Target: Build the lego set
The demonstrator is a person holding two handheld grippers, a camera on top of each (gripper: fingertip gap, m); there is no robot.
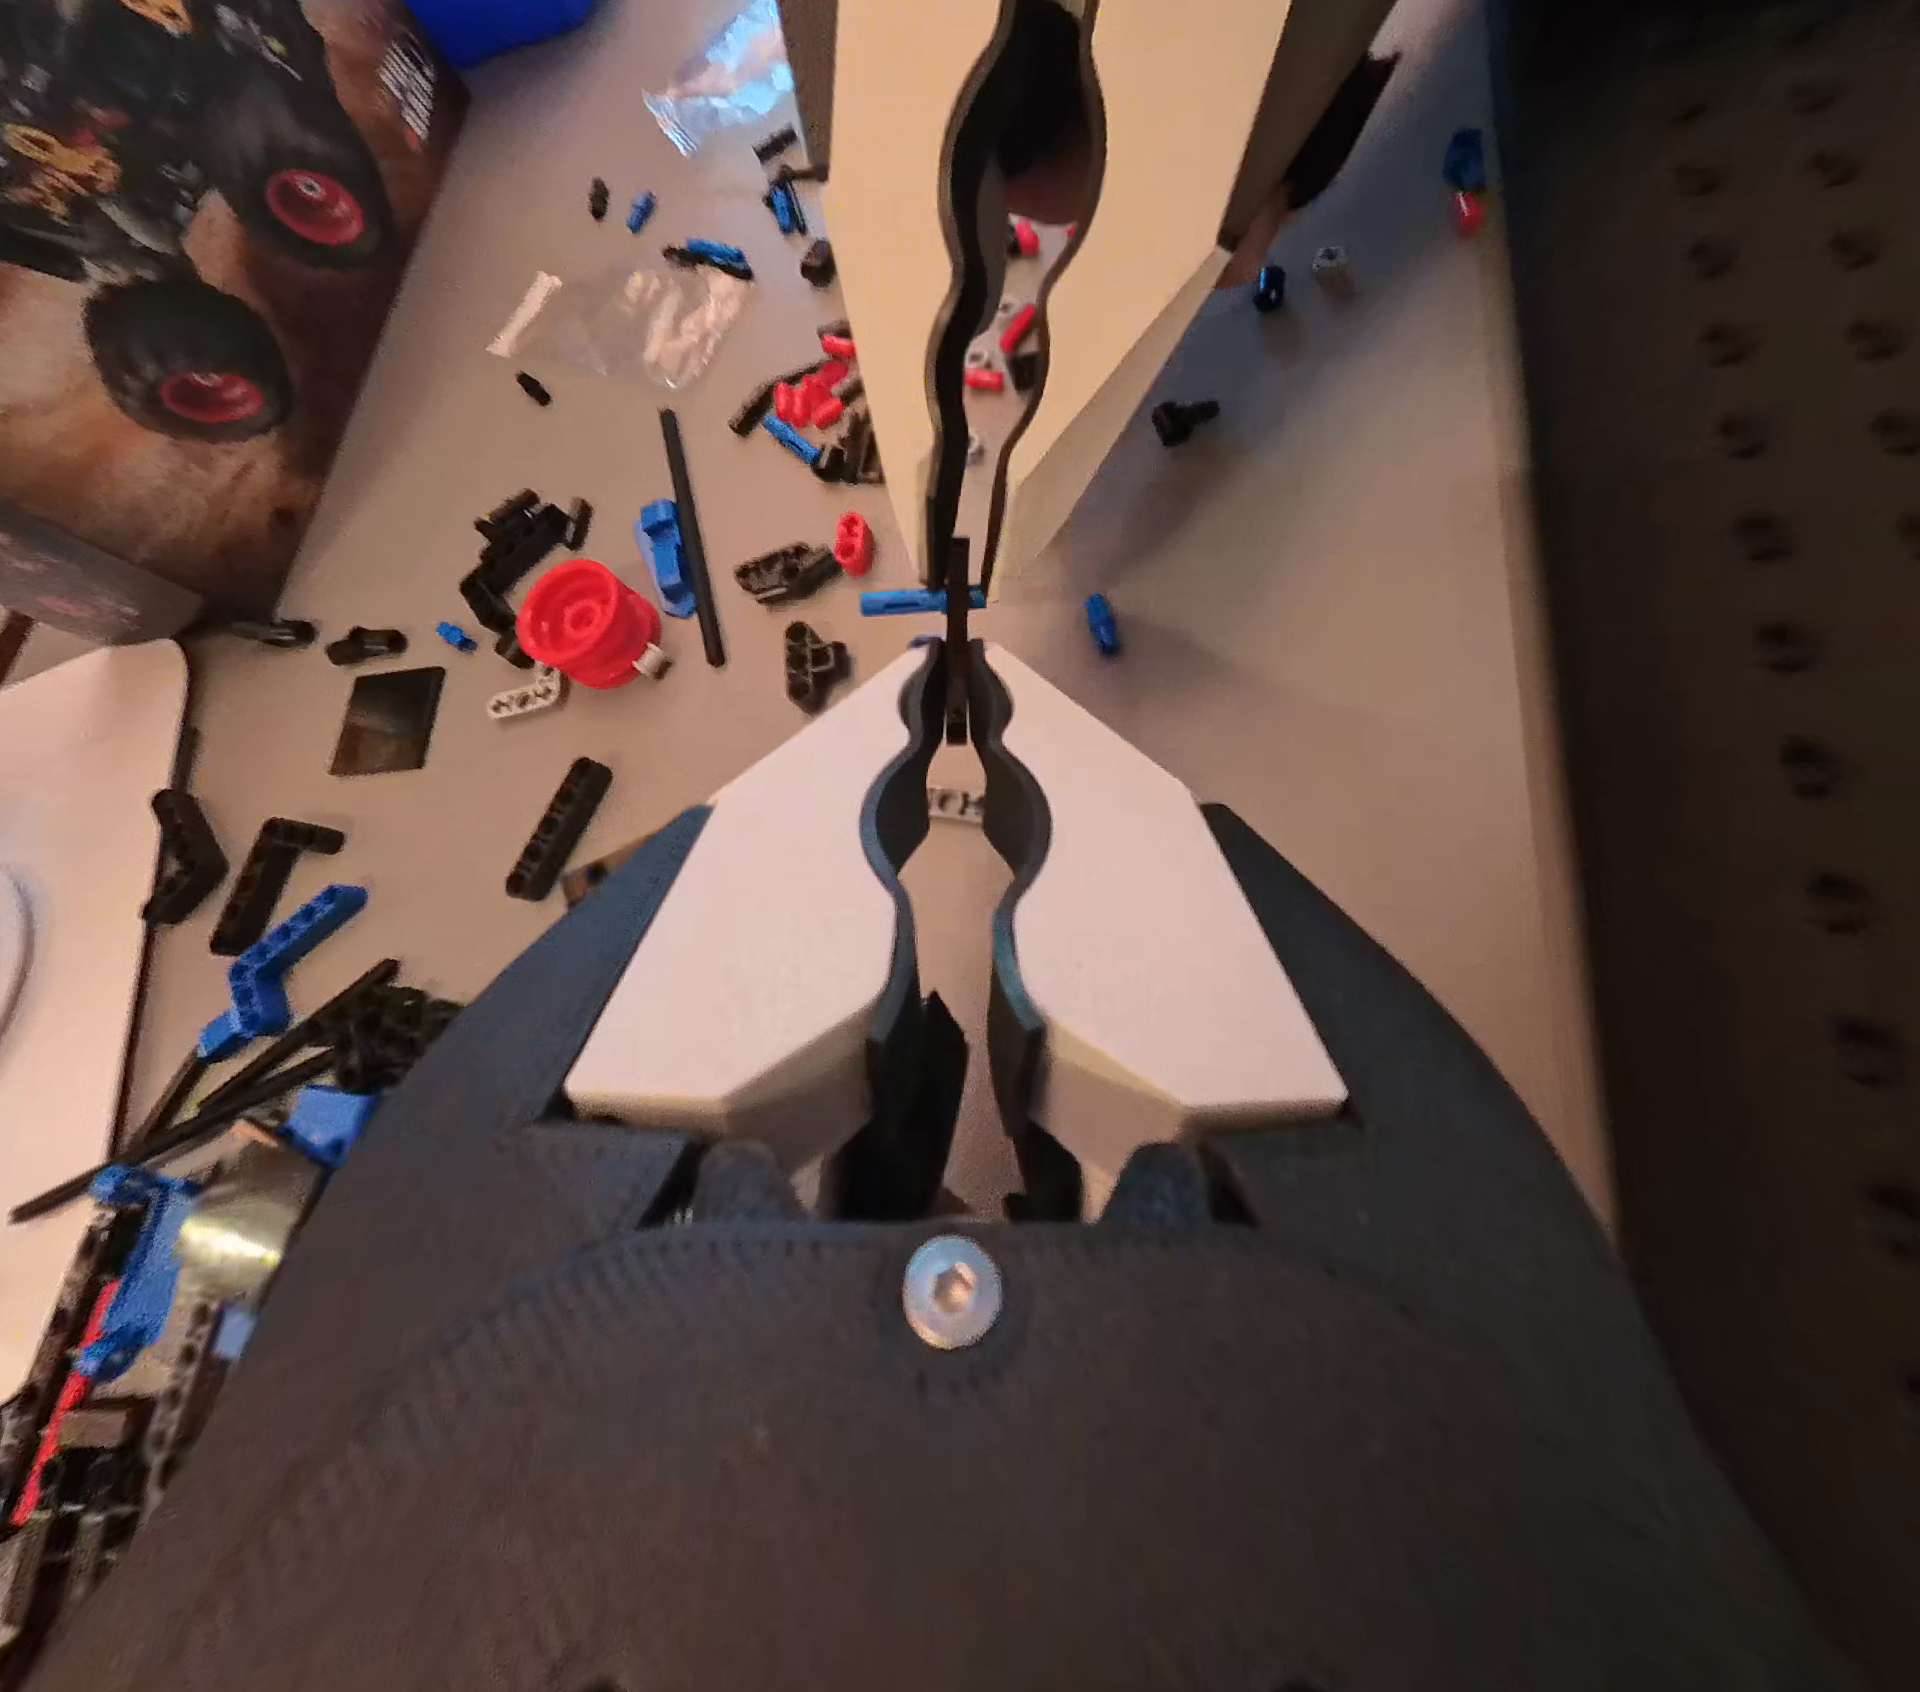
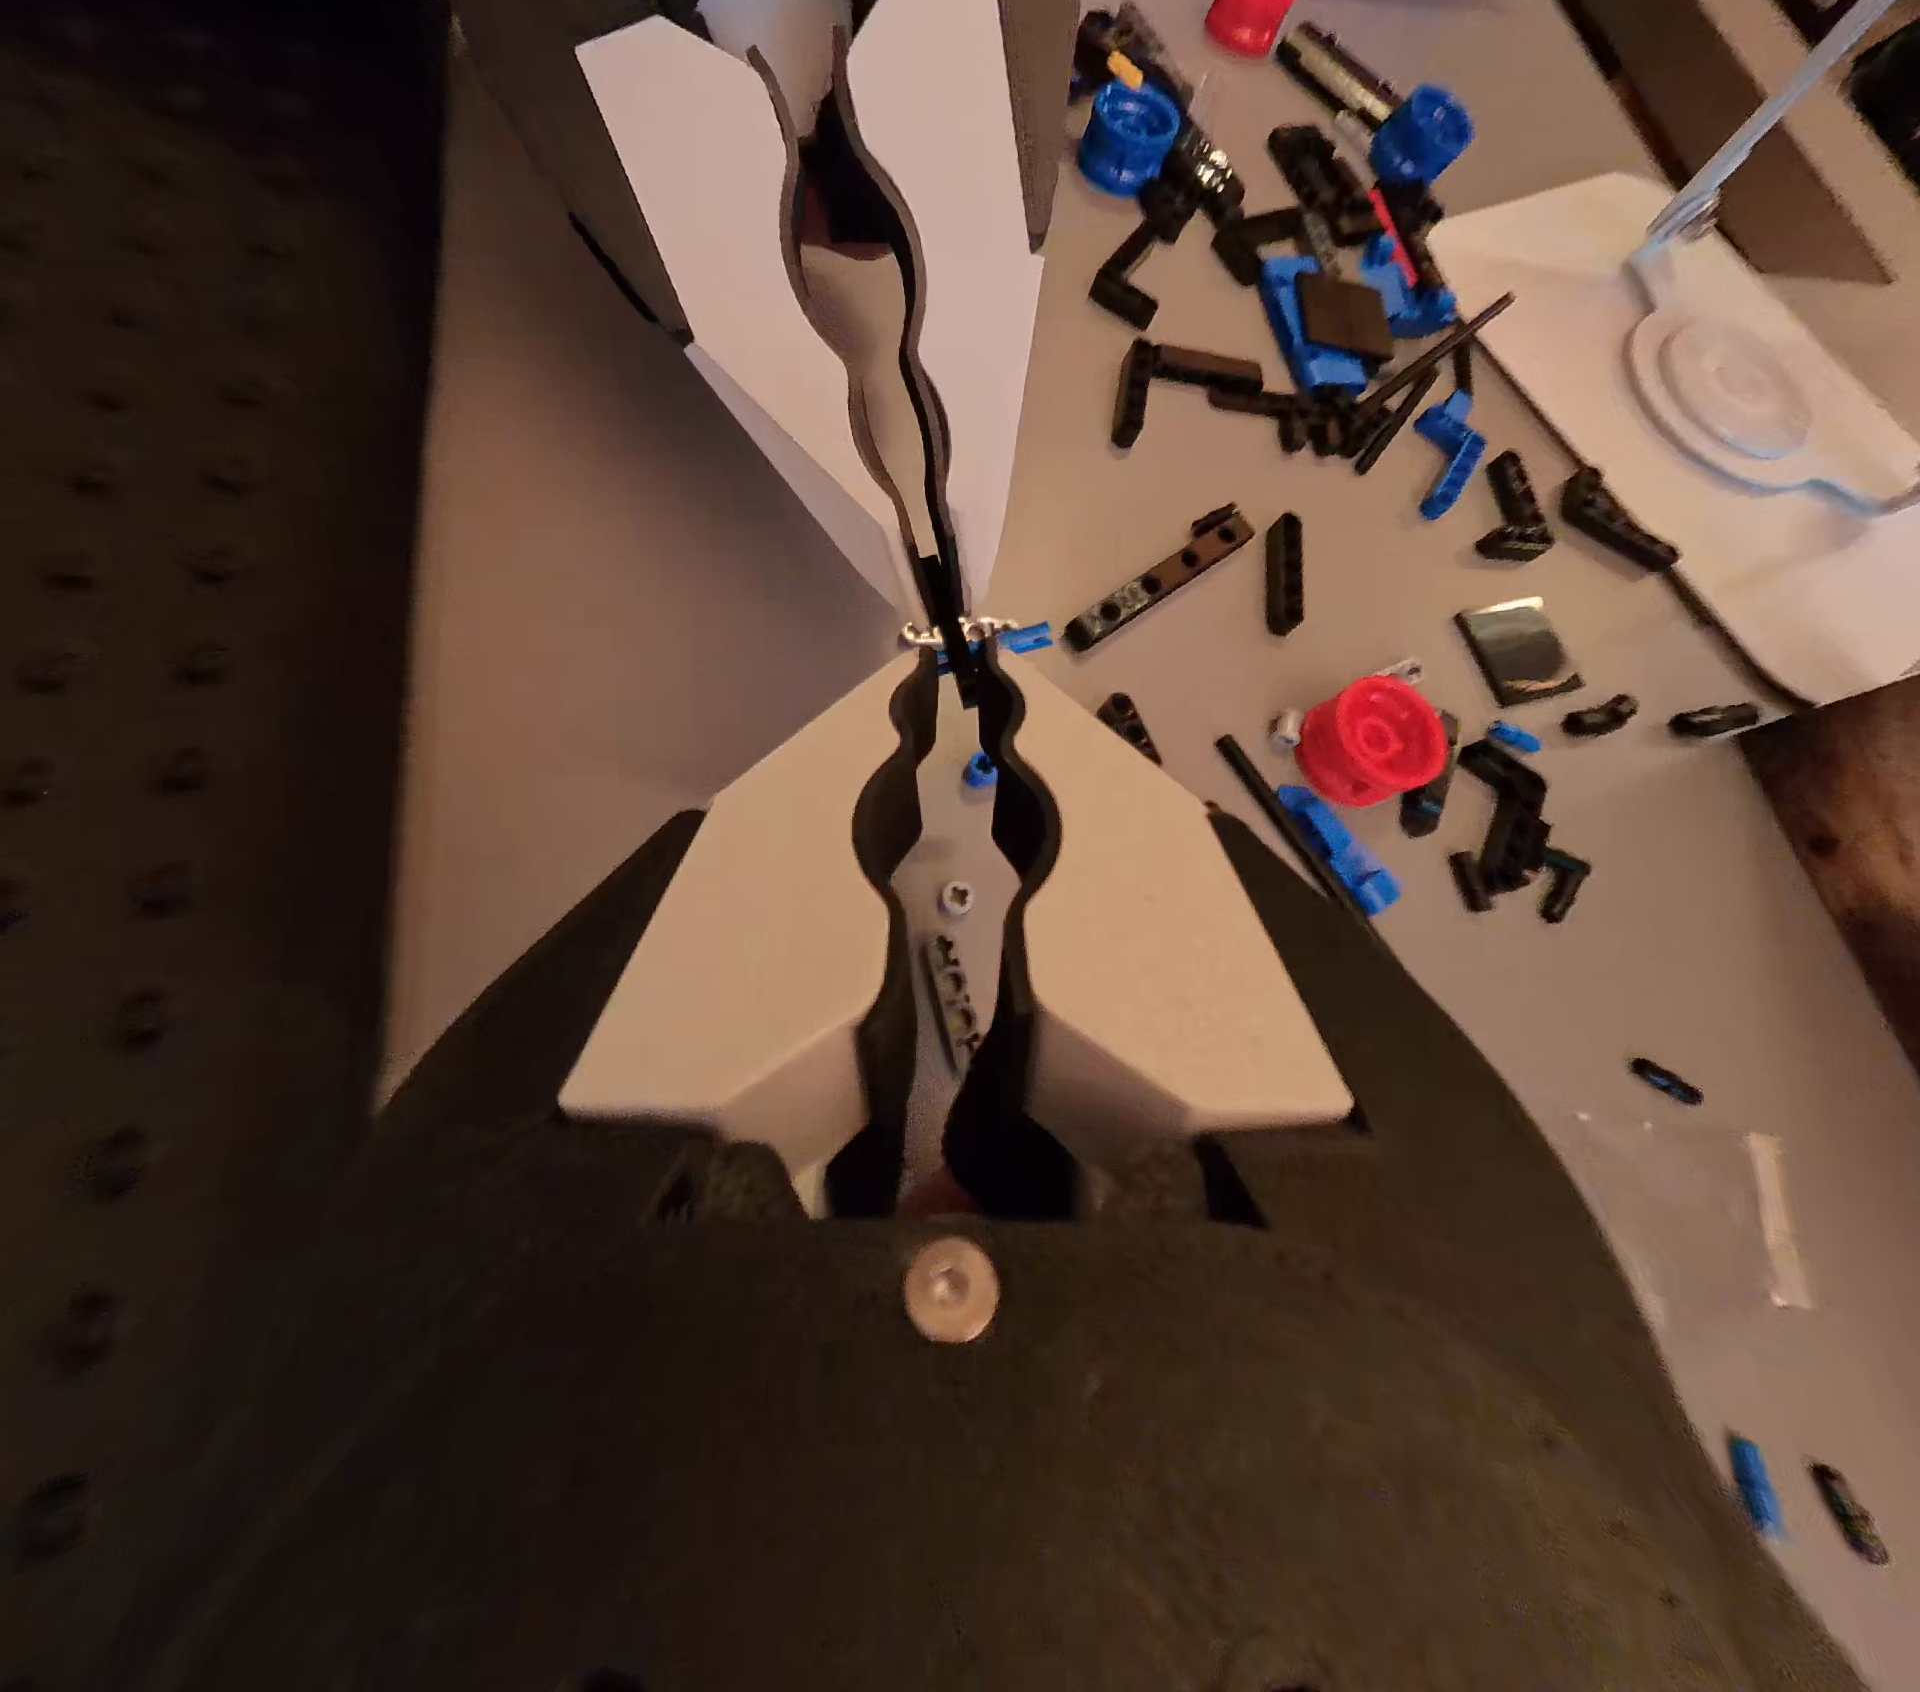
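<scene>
Both tools, left and right, pinched one black beam tip-to-tip near the table edge; any twist risked popping its blue pin loose.

- The right gripper, jaws pinched on a thin black beam, meets the left gripper at 12 o'clock.
- A red wheel hub lies at 3 o'clock.

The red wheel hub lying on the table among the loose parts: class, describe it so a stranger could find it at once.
Start at the set's box on the grey table, then look just past its near corner into the scattered pieces. The red wheel hub lies on its side beside a long black axle and a blue piece. It is the only chunky, round red part there; the other reds are tiny connectors.
</scene>
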